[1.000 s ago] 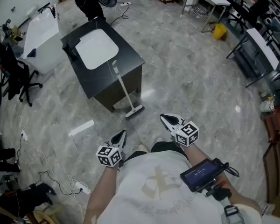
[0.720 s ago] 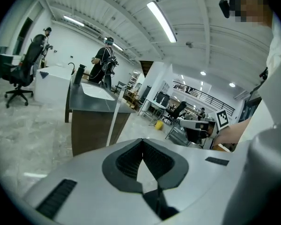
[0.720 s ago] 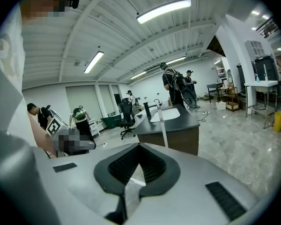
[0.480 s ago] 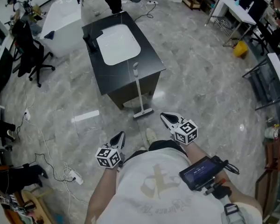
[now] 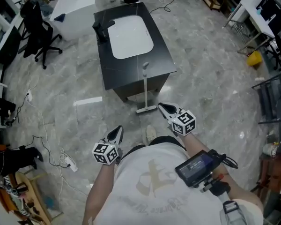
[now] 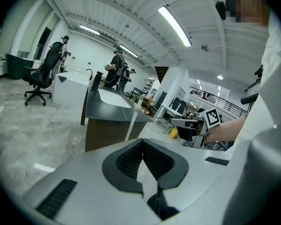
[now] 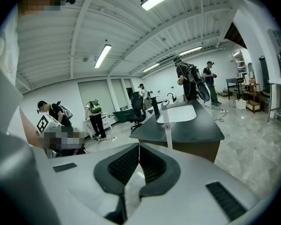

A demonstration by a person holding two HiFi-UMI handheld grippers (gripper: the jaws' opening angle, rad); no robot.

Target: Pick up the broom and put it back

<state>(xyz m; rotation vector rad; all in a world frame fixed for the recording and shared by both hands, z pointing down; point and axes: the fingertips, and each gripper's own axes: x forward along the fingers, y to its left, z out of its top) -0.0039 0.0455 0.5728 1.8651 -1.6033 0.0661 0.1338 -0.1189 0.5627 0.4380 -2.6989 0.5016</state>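
Subject item: the broom (image 5: 145,89) stands nearly upright against the front face of the dark cabinet (image 5: 165,63), with its head on the grey marbled floor (image 5: 210,93) at the cabinet's foot. The handle is slim, straight and white. It ends in a grey cap at about the level of the cabinet top. The right gripper view shows that cap shaped as a small hook or loop, and a small label partway down the broom (image 7: 167,125) shaft; its print cannot be read. The head is a narrow, flat, pale bar lying crosswise on the floor. No bristles can be made out from above. In the left gripper view the broom (image 6: 131,122) appears as a white bar slanting across the cabinet's edge. The cabinet top carries a white basin (image 5: 130,37) with a black tap (image 5: 102,32) at its corner. The left gripper (image 5: 117,131) is held low beside the person's body, well apart from the broom. Its own view shows the ribbed pads of the left gripper (image 6: 142,150) pressed together with nothing between them. The right gripper (image 5: 164,108) has its tips near the broom head but not touching it. The jaws of the right gripper (image 7: 138,156) are likewise closed and empty.
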